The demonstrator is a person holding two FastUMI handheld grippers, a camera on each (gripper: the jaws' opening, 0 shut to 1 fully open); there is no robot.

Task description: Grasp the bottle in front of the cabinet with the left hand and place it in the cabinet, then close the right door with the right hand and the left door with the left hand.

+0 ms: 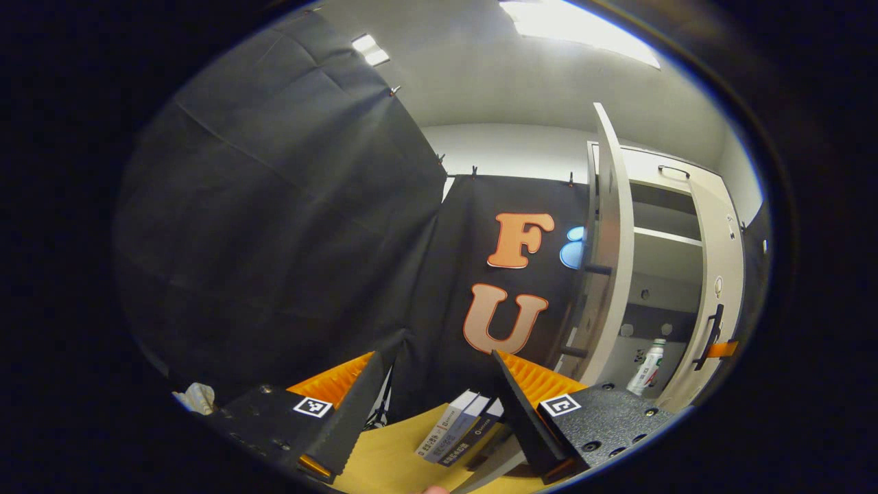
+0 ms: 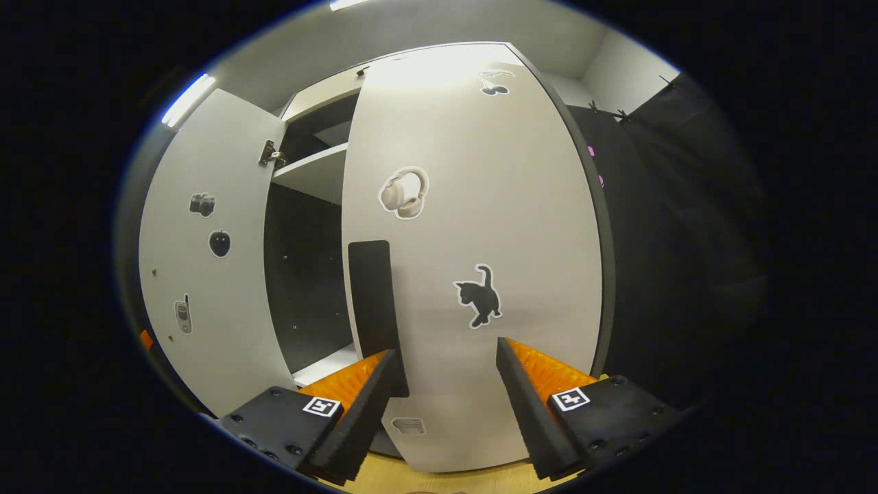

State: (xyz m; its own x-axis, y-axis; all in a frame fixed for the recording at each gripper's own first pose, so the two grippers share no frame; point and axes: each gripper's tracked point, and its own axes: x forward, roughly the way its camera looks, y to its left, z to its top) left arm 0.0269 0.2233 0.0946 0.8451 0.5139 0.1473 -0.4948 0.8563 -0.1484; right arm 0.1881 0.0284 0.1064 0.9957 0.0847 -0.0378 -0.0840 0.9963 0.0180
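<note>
In the left gripper view the white cabinet (image 1: 658, 261) stands at the right. Its left door (image 1: 612, 240) is swung wide open and its right door (image 1: 717, 274) is partly closed. A white bottle (image 1: 648, 367) with a green label stands upright inside on the bottom shelf, seen through the gap between the doors. My left gripper (image 1: 435, 357) is open and empty, well left of the cabinet. In the right gripper view my right gripper (image 2: 446, 348) is open close to the right door's (image 2: 480, 226) outer face, its left finger beside the black handle (image 2: 374, 309).
Small boxes (image 1: 459, 429) lie on the yellow wooden table (image 1: 384, 466) ahead of my left gripper. A crumpled white cloth (image 1: 195, 398) sits at the far left. An orange piece (image 1: 724, 350) shows by the right door's handle (image 1: 713, 333). The open left door (image 2: 206, 261) carries stickers.
</note>
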